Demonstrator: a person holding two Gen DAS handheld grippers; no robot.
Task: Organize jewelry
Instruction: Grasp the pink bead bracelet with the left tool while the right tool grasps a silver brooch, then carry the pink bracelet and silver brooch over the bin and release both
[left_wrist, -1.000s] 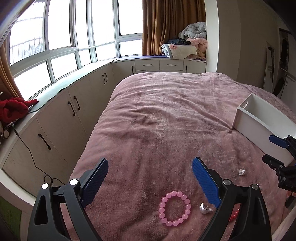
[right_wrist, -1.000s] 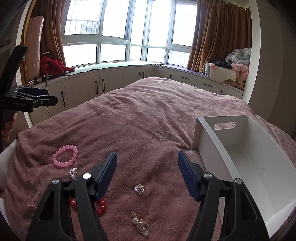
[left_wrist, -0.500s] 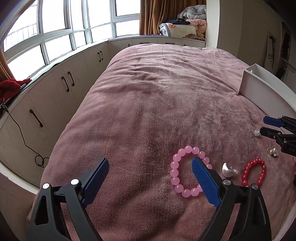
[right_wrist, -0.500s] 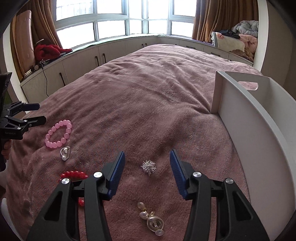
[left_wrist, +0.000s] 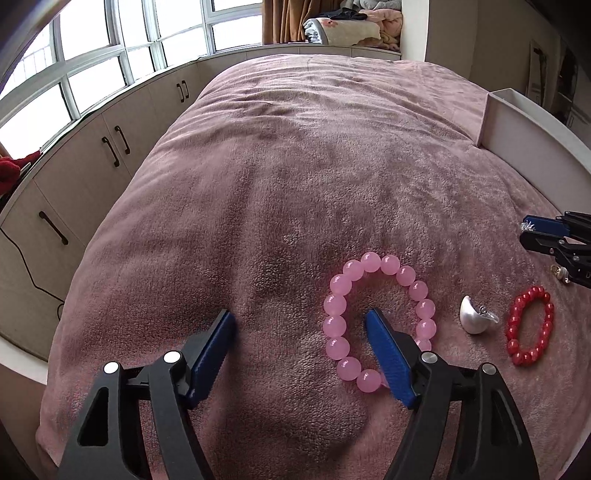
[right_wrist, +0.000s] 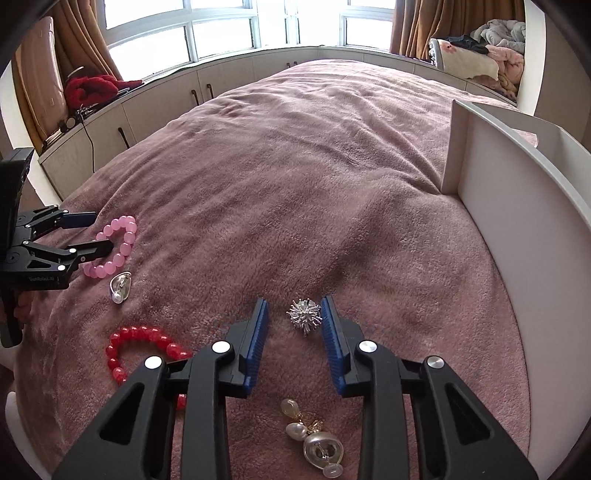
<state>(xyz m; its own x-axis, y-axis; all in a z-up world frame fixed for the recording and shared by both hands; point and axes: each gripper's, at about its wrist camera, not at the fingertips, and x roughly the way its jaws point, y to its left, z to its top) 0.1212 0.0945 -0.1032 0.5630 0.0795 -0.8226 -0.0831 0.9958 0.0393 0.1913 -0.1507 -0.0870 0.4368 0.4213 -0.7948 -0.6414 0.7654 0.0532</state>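
Both grippers were down at the near edge of the bed (left_wrist: 314, 155), and nothing had yet gone into the white bin (right_wrist: 517, 206) at the bed's right side; what showed of its inner wall was bare, though its floor was out of view, so the task looked barely begun. Left gripper (left_wrist: 299, 332) stood released, jaws wide, its right finger resting inside the ring of the pink bead bracelet (left_wrist: 376, 317) and its left finger well outside it; a close from there would likely catch one side of the beads. Right gripper (right_wrist: 294, 325) was also unclenched but narrower, its jaws flanking the spiky silver brooch (right_wrist: 303, 313), the right pad just beside or touching its spines, not yet pinching. Remaining pieces all lay loose on the blanket near that same edge: the red bead bracelet (right_wrist: 140, 350) to the left of the right gripper; the silver shell earring (left_wrist: 474, 314) between the two bracelets; the pearl drop earring (right_wrist: 317, 439) under the right gripper. Five pieces therefore remained to be moved.
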